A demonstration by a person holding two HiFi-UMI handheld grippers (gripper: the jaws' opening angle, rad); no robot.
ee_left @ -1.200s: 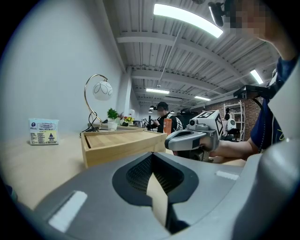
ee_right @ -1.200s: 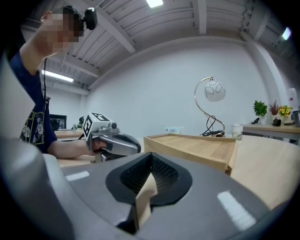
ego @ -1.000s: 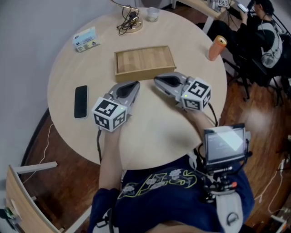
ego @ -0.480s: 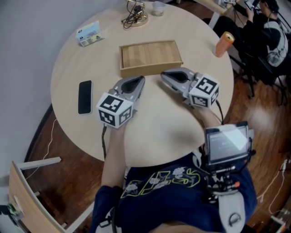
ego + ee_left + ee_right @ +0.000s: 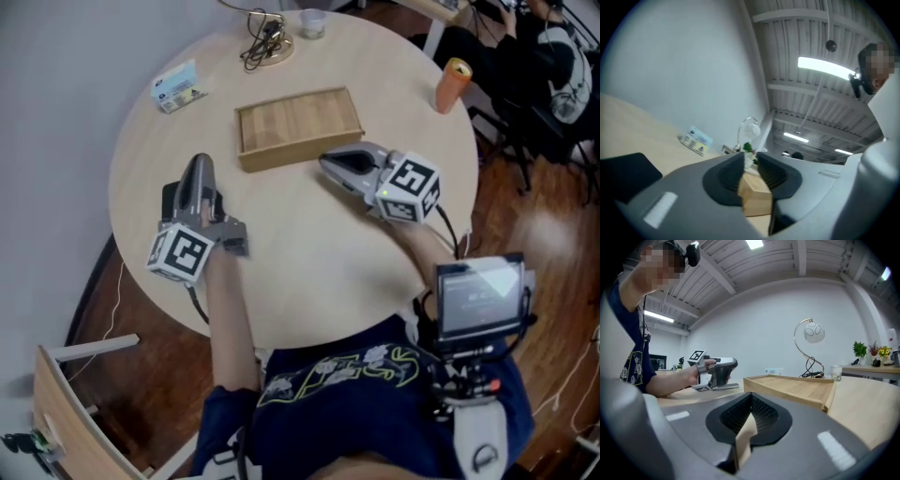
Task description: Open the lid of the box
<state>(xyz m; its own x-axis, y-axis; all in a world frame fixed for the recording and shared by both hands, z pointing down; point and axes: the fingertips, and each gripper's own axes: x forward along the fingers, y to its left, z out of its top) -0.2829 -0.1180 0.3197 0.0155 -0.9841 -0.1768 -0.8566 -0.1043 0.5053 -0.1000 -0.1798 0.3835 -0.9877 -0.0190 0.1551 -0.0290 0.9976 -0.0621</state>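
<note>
The flat wooden box [image 5: 298, 127] lies closed on the round table [image 5: 309, 262], a little beyond its middle. My right gripper [image 5: 325, 162] is shut and empty, its tips just short of the box's near right edge; in the right gripper view the box [image 5: 797, 390] lies close ahead on the right. My left gripper [image 5: 199, 161] is shut on nothing and is held above the table's left side, well left of the box, pointing away from me. In the left gripper view a corner of the box [image 5: 757, 197] shows behind the closed jaws.
A black phone [image 5: 169, 199] lies partly under the left gripper. A small card box [image 5: 178, 86], a lamp base with a cable [image 5: 267, 42] and a cup [image 5: 311, 25] stand at the far edge. An orange can [image 5: 451, 84] is at the right rim. A person [image 5: 553, 66] sits beyond.
My left gripper has swung away from the box's near edge to the left, lifted and rolled, and now sits over the phone. The right gripper has stayed put.
</note>
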